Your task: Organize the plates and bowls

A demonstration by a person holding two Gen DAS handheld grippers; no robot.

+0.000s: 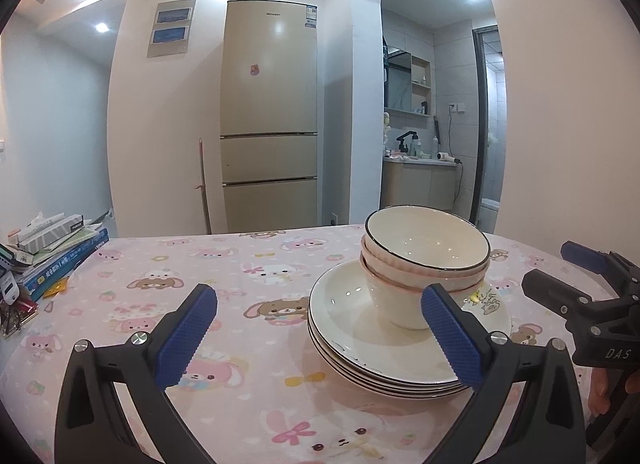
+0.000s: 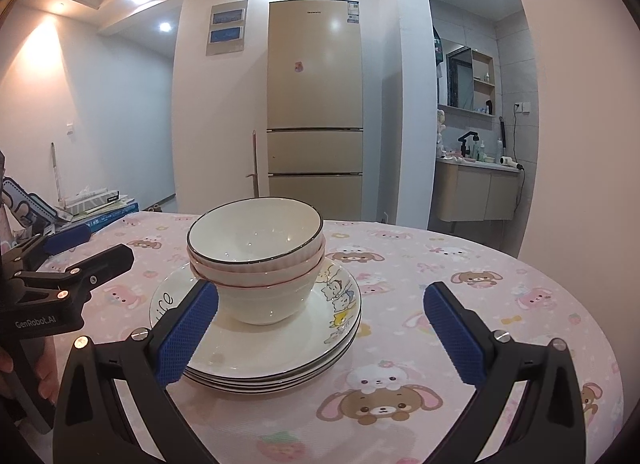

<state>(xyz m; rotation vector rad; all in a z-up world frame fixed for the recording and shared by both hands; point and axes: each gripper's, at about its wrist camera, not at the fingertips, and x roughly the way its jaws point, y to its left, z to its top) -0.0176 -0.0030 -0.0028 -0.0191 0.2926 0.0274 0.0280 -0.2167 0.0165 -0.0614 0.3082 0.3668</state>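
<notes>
Bowls point(image 1: 426, 260) stacked on plates point(image 1: 400, 352); left gripper point(image 1: 320, 328), right gripper point(image 2: 320, 328) both spread wide, empty.

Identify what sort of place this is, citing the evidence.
Probably a home dining area: a three-door fridge against the wall, a cartoon-print tablecloth under stacked bowls and plates, a bathroom vanity through the arch.

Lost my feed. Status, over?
Left gripper, right gripper: jaws open, empty. Bowls nested on stacked plates. Nothing in the way.

left wrist: low, near, facing fridge point(image 1: 269, 116) | right wrist: same heading, further right | shared: stacked dishes point(image 1: 408, 304)
</notes>
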